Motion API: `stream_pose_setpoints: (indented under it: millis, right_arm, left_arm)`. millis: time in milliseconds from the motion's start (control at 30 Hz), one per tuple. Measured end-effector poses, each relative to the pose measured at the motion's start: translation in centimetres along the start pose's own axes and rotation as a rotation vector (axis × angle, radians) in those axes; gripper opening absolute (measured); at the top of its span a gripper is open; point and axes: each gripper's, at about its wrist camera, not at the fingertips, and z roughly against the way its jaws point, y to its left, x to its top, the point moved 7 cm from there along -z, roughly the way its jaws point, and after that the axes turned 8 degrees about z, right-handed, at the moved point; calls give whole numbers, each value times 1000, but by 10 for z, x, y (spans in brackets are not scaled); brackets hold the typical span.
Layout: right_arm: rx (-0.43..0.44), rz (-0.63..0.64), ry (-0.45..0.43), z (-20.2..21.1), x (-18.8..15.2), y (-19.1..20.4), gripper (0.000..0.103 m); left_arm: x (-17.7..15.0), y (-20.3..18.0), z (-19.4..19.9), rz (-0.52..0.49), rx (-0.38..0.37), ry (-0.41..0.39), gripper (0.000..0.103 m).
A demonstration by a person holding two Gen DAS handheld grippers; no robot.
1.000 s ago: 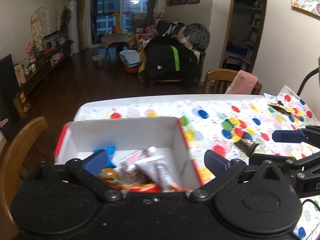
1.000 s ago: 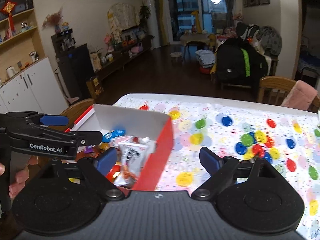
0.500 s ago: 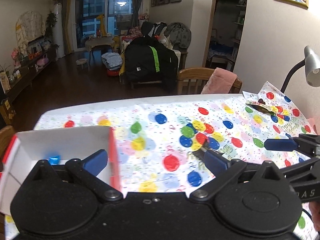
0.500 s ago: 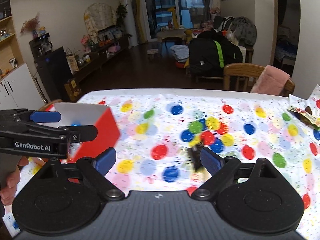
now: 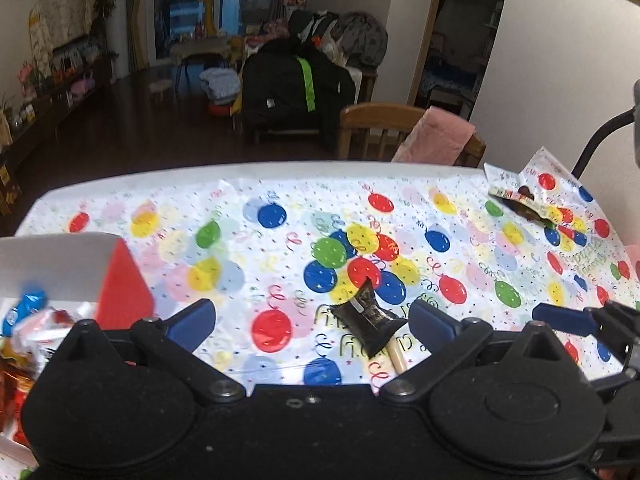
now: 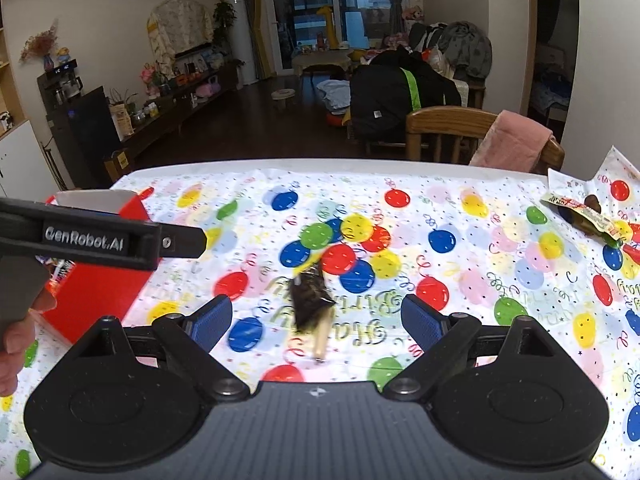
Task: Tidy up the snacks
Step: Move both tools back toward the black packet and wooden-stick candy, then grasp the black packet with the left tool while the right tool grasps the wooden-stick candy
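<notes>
Box (image 5: 72, 280) at left edge already holds several snacks. Dark wrapped snack (image 6: 310, 296) at centre and packet (image 6: 580, 214) upper right remain on the bench (image 6: 460, 264). Both grippers' jaws wide open, empty.

Dark-wrapped stick snack (image 6: 310, 300) flat mid-table; red box (image 5: 120, 284) holds snacks, left.

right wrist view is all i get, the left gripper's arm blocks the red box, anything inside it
Observer: Yes. The left wrist view shows the red box holding several packets, a blue packet among them.
Operator: is the left gripper holding anything
Observer: No. The left gripper is open, and the dark stick snack lies on the tablecloth between its fingers, nearer the right one.
</notes>
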Motion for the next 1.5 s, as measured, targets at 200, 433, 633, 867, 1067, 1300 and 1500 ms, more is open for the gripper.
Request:
stream_pose_setpoints:
  millis: [200, 433, 633, 867, 1067, 1300, 1500]
  right_arm:
    - [5, 34, 38, -28, -17, -11, 92]
    - [39, 63, 89, -62, -33, -10, 82]
    - [62, 61, 130, -88, -38, -9, 67]
    - [94, 62, 159, -107, -41, -4, 57]
    - [108, 57, 168, -118, -44, -1, 45]
    - [103, 63, 166, -124, -43, 1, 39]
    - [107, 59, 165, -127, -41, 1, 29]
  left_arm:
    - [-3, -10, -36, 40, 19, 72, 102]
    - [-7, -21, -77, 65, 49, 147, 94]
    - [-12, -32, -112, 70, 41, 225, 83]
    - [-17, -39, -137, 90, 28, 294, 76]
    - [-21, -45, -147, 73, 13, 324, 67]
    - [-25, -46, -153, 98, -10, 345, 52]
    - [-22, -40, -153, 123, -17, 330, 36]
